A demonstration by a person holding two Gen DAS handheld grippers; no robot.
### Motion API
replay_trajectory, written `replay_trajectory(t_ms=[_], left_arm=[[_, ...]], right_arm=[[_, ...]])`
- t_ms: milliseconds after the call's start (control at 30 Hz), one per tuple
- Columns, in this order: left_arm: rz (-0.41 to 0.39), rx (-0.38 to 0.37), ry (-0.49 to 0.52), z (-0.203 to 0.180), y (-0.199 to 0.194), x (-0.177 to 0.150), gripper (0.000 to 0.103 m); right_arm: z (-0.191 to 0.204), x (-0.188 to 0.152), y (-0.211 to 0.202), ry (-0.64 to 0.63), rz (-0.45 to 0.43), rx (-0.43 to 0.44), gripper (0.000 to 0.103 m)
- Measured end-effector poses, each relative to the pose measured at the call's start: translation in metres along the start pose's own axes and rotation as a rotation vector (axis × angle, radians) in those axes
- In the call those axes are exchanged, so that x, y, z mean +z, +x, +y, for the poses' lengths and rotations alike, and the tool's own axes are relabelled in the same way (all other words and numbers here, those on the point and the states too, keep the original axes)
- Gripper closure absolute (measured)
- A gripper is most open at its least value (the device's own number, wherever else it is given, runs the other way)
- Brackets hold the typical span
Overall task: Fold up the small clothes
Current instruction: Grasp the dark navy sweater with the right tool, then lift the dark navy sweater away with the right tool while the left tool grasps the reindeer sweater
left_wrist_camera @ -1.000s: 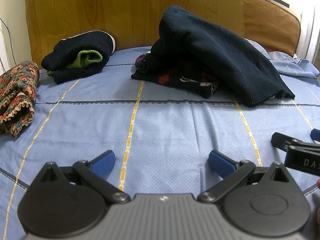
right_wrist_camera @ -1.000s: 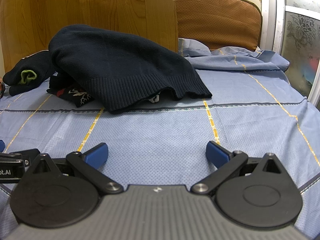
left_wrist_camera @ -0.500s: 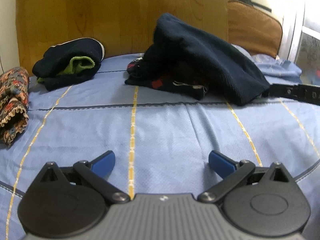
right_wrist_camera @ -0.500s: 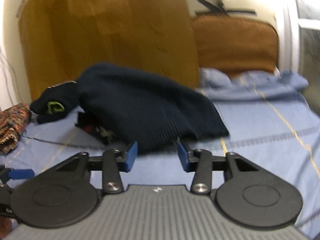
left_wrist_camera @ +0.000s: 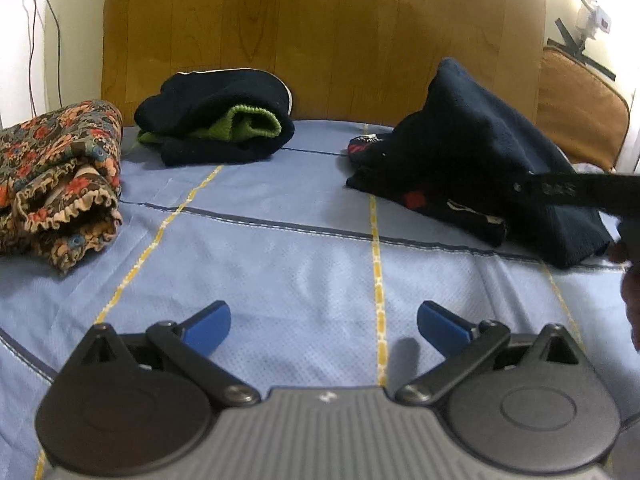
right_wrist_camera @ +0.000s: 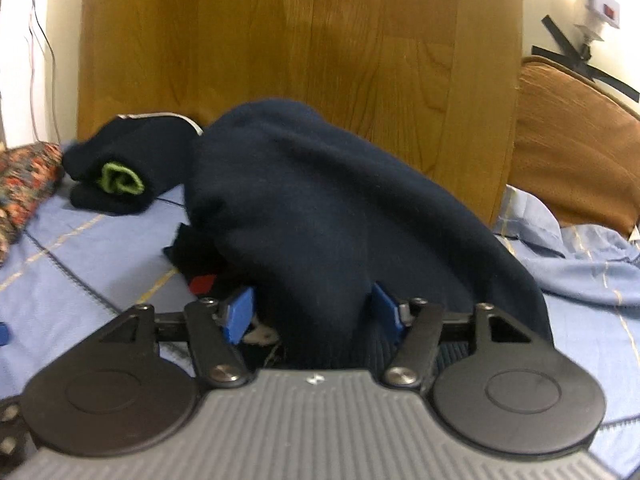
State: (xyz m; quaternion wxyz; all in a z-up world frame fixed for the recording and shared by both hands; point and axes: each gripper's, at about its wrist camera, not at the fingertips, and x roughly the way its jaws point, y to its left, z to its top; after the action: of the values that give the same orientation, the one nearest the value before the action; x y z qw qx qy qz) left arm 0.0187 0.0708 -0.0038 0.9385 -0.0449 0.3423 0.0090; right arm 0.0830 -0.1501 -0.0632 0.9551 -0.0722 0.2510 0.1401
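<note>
right gripper [right_wrist_camera: 313, 312]: jaws have just been opening a bit, and the navy knit sweater [right_wrist_camera: 320, 216] bulges up between the blue pads. Can't tell if they're pinching it or just straddling it.
left gripper [left_wrist_camera: 323, 322]: wide open over bare blue bedsheet [left_wrist_camera: 288, 272], nothing in it.
sweater spot: heaped mid-bed, draped over a dark patterned garment [left_wrist_camera: 432, 204], in front of the wooden headboard [left_wrist_camera: 320, 32].
folded stuff: navy-and-green bundle [left_wrist_camera: 216, 120] near the headboard, floral cloth [left_wrist_camera: 60, 176] at the left edge.
</note>
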Motion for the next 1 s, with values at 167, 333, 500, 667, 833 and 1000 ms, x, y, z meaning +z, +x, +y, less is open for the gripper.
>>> replay_trajectory(t_ms=[167,333,500,667,833,1000], left_arm=[[-0.002,0.011,0.012,-0.002,-0.002,-0.005,0.0],[-0.002,0.018,0.022,-0.004,-0.004,-0.007,0.0],[-0.004,0.017,0.018,-0.003,-0.005,-0.007,0.0],[-0.005,0.011,0.015,-0.003,-0.007,-0.008,0.0],[-0.004,-0.031,0.031,-0.003,-0.004,-0.001,0.0],[-0.06,-0.028,0.081,-0.011,-0.006,0.017,0.0]], right_arm=[[-0.02,0.016,-0.017,0.053,-0.055,-0.016,0.085],[-0.059,0.036,-0.067,0.126,-0.193,-0.096,0.085],[-0.116,0.047,-0.102,0.217,-0.261,-0.245,0.085],[-0.166,0.037,-0.113,0.293,-0.25,-0.396,0.085],[-0.201,0.019,-0.108,0.365,-0.183,-0.482,0.081],[-0.217,-0.004,-0.119,0.448,-0.155,-0.553,0.068]])
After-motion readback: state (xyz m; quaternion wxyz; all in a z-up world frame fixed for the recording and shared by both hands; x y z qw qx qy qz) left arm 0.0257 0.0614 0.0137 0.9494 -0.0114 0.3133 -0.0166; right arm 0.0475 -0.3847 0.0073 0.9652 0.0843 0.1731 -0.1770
